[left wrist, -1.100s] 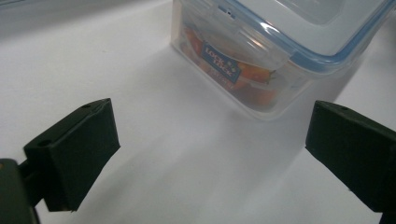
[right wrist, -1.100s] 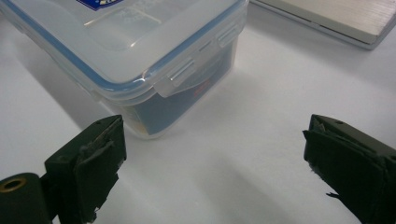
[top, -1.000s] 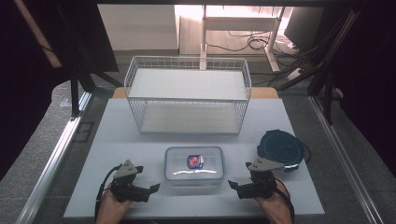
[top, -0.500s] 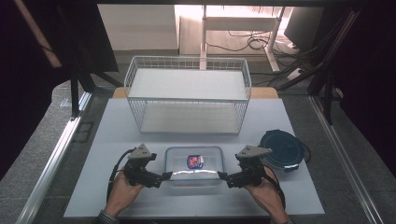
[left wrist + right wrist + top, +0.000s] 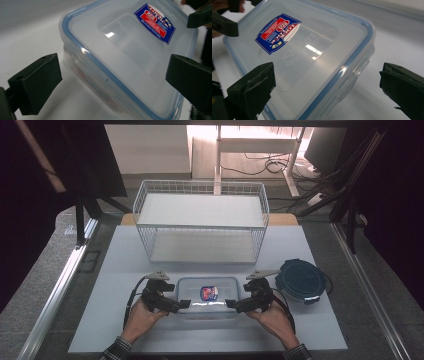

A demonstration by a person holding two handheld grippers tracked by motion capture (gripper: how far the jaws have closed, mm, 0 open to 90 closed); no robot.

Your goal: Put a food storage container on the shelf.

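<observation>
A clear plastic box (image 5: 207, 295) with a blue-rimmed lid and a red and blue label lies at the table's front middle. My left gripper (image 5: 184, 304) points at its left front corner and my right gripper (image 5: 230, 303) at its right front corner. In the left gripper view the box (image 5: 130, 57) lies between the wide-apart jaws of the left gripper (image 5: 112, 80), which stands open. In the right gripper view the right gripper (image 5: 327, 87) is open; its jaws have just been opening, and a corner of the box (image 5: 312, 57) lies between them, untouched.
A white wire basket (image 5: 200, 220) stands behind the box at the table's back. A round dark blue lidded container (image 5: 301, 281) sits to the right of the right gripper. The white table top (image 5: 100, 285) has free room at the left.
Both hands have moved forward and inward from the table's front edge, and each gripper's tips now sit at a front corner of the box.
</observation>
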